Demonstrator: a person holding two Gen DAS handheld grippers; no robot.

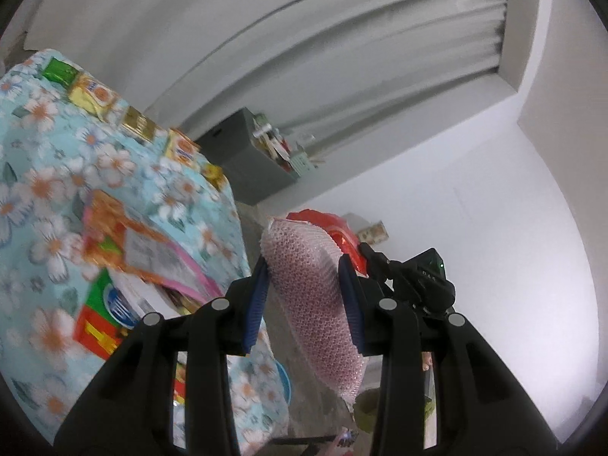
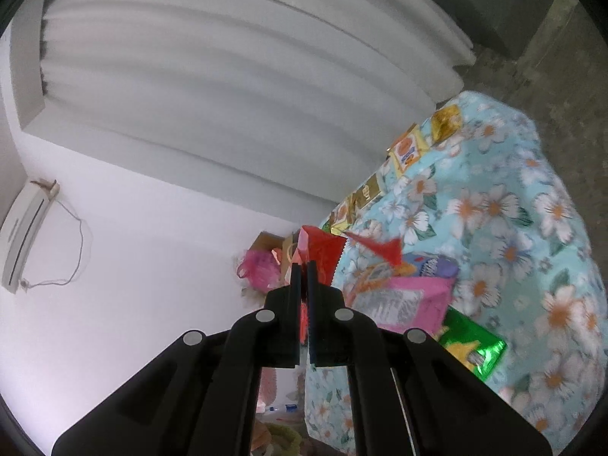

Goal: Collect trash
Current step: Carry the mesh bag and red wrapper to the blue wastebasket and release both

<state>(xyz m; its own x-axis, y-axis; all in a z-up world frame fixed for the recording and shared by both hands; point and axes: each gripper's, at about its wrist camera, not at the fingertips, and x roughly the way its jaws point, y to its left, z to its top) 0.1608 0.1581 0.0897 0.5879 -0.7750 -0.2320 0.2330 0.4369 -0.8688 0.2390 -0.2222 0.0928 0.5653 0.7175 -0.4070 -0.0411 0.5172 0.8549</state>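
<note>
My left gripper is shut on a sheet of pink bubble wrap, pinched between its blue pads and held in the air beside the table. Just behind it is my right gripper with a red foil wrapper. In the right wrist view, my right gripper is shut on that crumpled red wrapper, which sticks up past the fingertips. More wrappers lie on the floral tablecloth: a pink one, a green one and a purple one.
Yellow snack packets and a gold one line the table's far edge. A grey box full of items stands on the floor by the white curtain. A pink bag sits against the white wall.
</note>
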